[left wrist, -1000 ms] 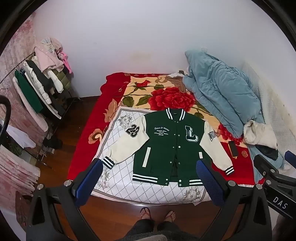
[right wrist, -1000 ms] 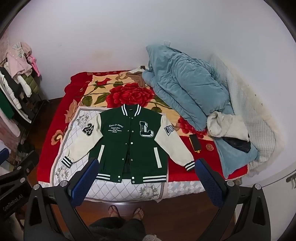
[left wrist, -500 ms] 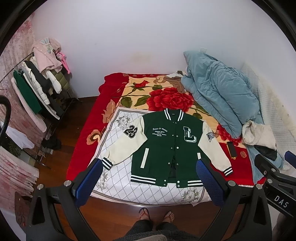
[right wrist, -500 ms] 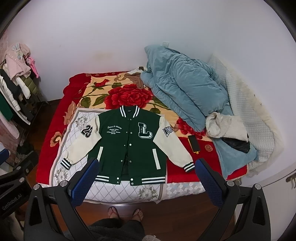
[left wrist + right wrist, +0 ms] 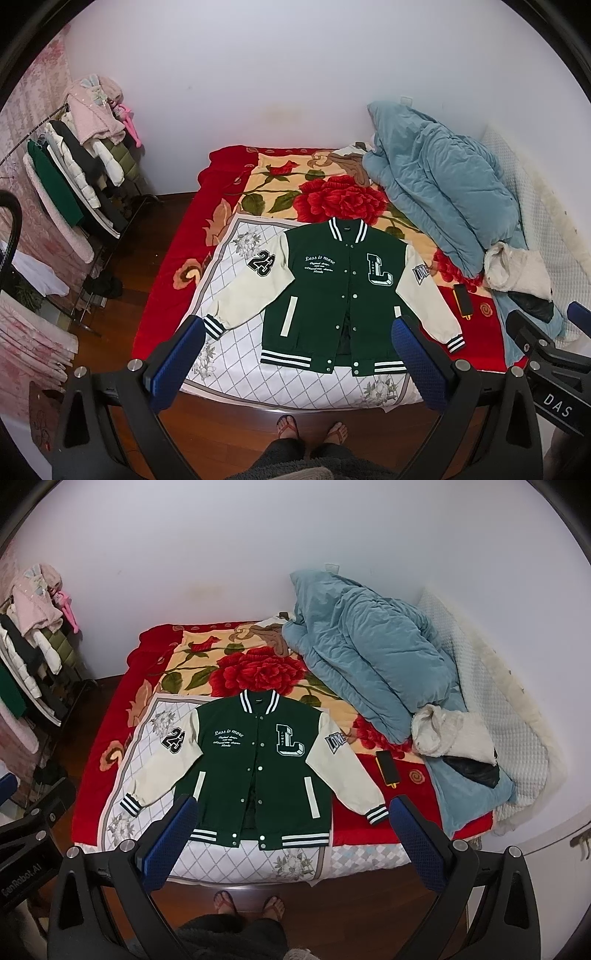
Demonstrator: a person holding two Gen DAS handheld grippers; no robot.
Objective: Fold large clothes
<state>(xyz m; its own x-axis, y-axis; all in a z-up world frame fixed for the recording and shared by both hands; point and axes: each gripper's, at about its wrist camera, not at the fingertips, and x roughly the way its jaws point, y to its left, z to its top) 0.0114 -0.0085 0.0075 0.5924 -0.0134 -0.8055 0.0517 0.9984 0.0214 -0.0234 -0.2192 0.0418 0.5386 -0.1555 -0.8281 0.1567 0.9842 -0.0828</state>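
— Where is the jacket?

— The green varsity jacket (image 5: 334,295) lies flat and face up on the white quilted cloth (image 5: 236,280) at the near end of the bed (image 5: 166,295), centre of my left view, lower centre of my right. It is snapped shut, collar toward the wall, both cream sleeves spread out and downward. Nothing is folded yet, so I judge the task is at its very start.

— And your fingers?

— My left gripper (image 5: 295,354) and right gripper (image 5: 291,830) are both spread wide, holding nothing, hanging above the floor at the foot of the bed, well apart from the cloth.

— What next?

— Probably a sleeve goes in first. The cuffs sit just beyond my fingertips in each view, so I must reach forward and down, pinch a cuff and carry it across the chest. The phone (image 5: 387,768) lies just beside the right-hand sleeve in the frame; the blue duvet (image 5: 369,664) is heaped upper right.
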